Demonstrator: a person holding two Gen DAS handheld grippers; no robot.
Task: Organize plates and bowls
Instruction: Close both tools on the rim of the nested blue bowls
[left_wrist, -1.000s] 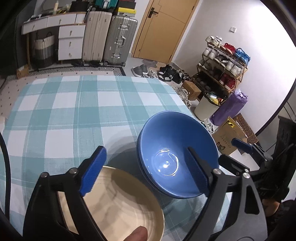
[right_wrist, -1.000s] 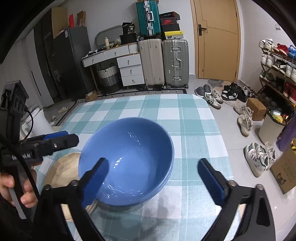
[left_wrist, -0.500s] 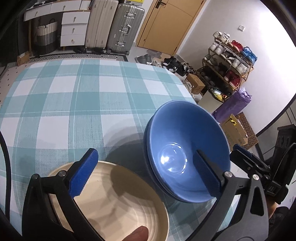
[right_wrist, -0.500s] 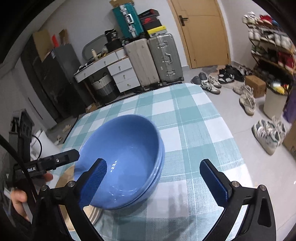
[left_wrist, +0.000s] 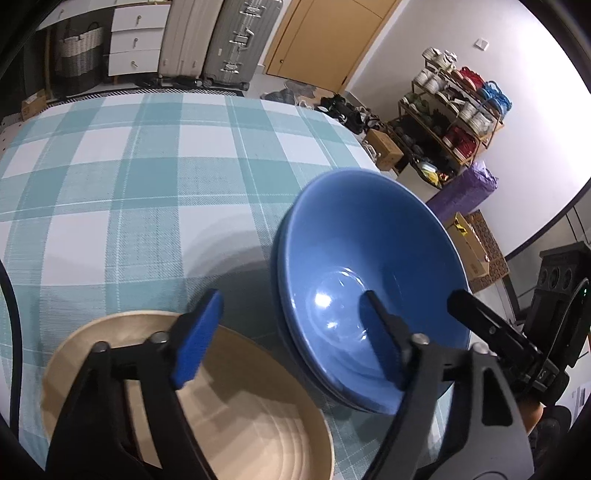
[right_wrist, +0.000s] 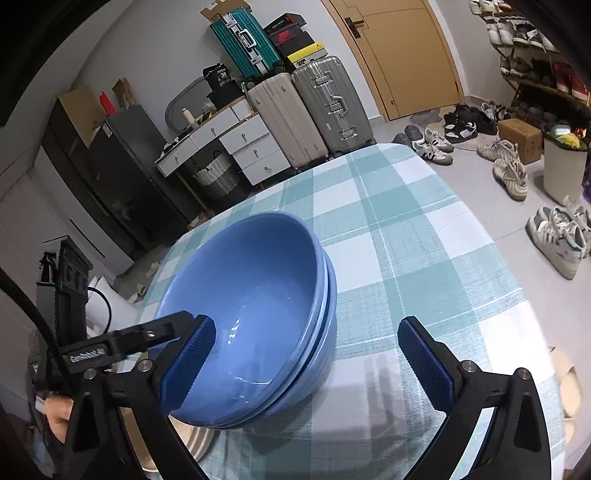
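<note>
Glossy glazed blue bowls (left_wrist: 369, 280) on woven checked tablecloth (left_wrist: 129, 177).

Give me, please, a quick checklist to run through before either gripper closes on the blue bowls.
1. Blue bowls nested: ok, two or more rims show, stacked evenly.
2. Right gripper open: ok, its left finger is over the stack's near rim, the other outside it.
3. Left gripper open: ok, holding nothing; its right finger is in front of the bowl's inside.
4. Beige plate clear of the stack: cannot tell, the bowls seem to overlap its edge.
5. Checked tablecloth has free space beyond the bowls: ok.
6. Grippers clear of each other: cannot tell, they are close at the near rim.
</note>
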